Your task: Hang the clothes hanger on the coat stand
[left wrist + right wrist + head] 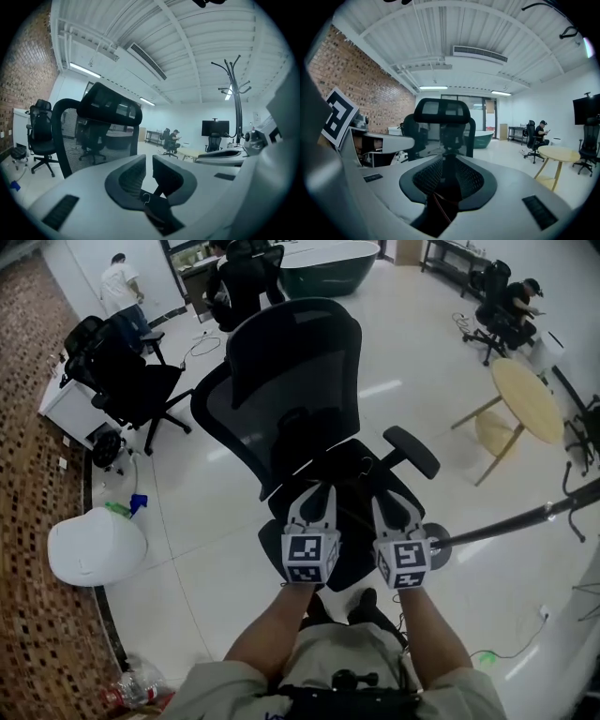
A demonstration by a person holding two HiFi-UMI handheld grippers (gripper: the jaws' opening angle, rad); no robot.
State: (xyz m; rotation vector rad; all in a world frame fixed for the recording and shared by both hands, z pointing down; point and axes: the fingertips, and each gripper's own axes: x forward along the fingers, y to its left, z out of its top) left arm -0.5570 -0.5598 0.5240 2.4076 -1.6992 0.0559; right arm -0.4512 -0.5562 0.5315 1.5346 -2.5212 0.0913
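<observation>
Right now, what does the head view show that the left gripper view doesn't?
Only the head view: the white dome on the floor and the green tub at the far end.
Only the left gripper view: the coat stand up to its hooked top, the monitor and the ceiling lights.
Both: the black office chair close in front, and a seated person in the background.

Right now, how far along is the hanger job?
Nothing done: the coat stand shows no hanger on its hooks in view. In hand: left gripper and right gripper hover open over the chair seat; a hanger hook shows under the left jaws. Left: grip it, lift, carry, hang.
</observation>
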